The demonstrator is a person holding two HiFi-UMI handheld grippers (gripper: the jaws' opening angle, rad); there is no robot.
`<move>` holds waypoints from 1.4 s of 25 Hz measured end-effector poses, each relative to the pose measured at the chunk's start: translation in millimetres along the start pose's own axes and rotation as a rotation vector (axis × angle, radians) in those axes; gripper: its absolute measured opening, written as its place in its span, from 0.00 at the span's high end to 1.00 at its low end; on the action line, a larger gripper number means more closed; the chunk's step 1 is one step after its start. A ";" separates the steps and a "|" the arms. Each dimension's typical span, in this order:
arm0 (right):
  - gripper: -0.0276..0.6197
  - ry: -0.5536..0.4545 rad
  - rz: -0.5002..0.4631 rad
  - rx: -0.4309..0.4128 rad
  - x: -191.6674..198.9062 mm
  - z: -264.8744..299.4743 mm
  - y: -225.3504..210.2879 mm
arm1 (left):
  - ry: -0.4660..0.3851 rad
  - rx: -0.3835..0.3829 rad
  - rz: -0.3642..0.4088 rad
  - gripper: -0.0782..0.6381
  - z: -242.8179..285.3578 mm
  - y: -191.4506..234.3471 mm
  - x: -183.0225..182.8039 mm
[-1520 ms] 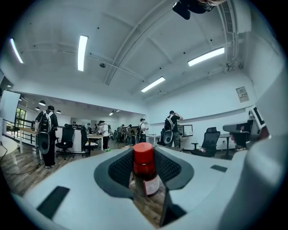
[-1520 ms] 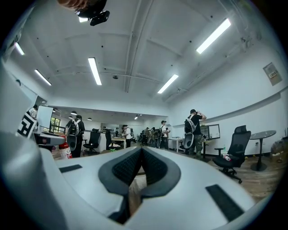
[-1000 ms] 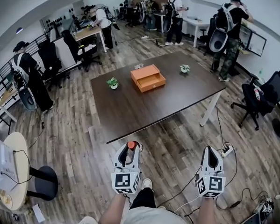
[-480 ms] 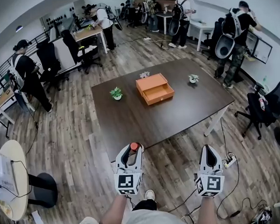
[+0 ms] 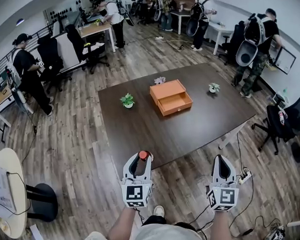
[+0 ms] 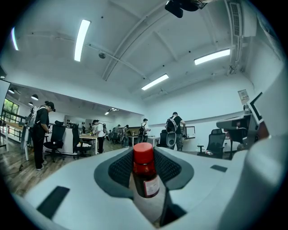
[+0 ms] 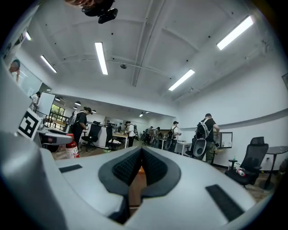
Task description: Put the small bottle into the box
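Item: small bottle (image 6: 145,179), red cap, paper label, likely light, rigid and slippery-sided, best gripped at mid-body, pinched upright there in my left tool (image 5: 138,160), well apart from the orange box (image 5: 171,97) on the table (image 5: 140,127); my right tool (image 5: 221,161) pressed together, empty.

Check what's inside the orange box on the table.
Orange box: open front section looks empty. Rear section is covered by its top; contents not visible.

Dark table (image 5: 140,132), potted plant (image 5: 128,100), black office chair (image 5: 283,121) nearby
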State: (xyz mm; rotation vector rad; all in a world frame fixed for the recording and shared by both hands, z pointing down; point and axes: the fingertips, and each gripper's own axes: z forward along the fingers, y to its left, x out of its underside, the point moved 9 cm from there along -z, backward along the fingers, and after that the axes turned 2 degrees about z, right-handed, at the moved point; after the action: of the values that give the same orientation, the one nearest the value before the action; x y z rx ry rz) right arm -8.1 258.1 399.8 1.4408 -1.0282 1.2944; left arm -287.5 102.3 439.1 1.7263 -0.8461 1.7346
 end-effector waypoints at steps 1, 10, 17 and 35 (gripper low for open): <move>0.95 0.004 -0.005 -0.003 0.1 5.1 1.7 | 0.001 -0.004 -0.003 0.70 3.3 3.2 1.0; 0.95 -0.006 0.005 -0.016 8.2 47.3 -0.5 | 0.015 -0.015 -0.002 0.70 37.4 18.4 11.7; 0.95 -0.023 0.026 -0.032 18.0 97.2 -17.0 | 0.002 -0.023 0.024 0.70 81.0 21.6 8.9; 0.95 0.011 0.098 -0.126 46.5 257.3 -111.6 | 0.056 -0.075 0.050 0.70 238.4 -8.4 10.5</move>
State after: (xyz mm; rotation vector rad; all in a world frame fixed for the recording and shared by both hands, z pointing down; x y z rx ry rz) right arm 164.4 33.9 427.3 1.3012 -1.1640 1.2816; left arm -125.2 -72.7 445.2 1.6136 -0.9251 1.7524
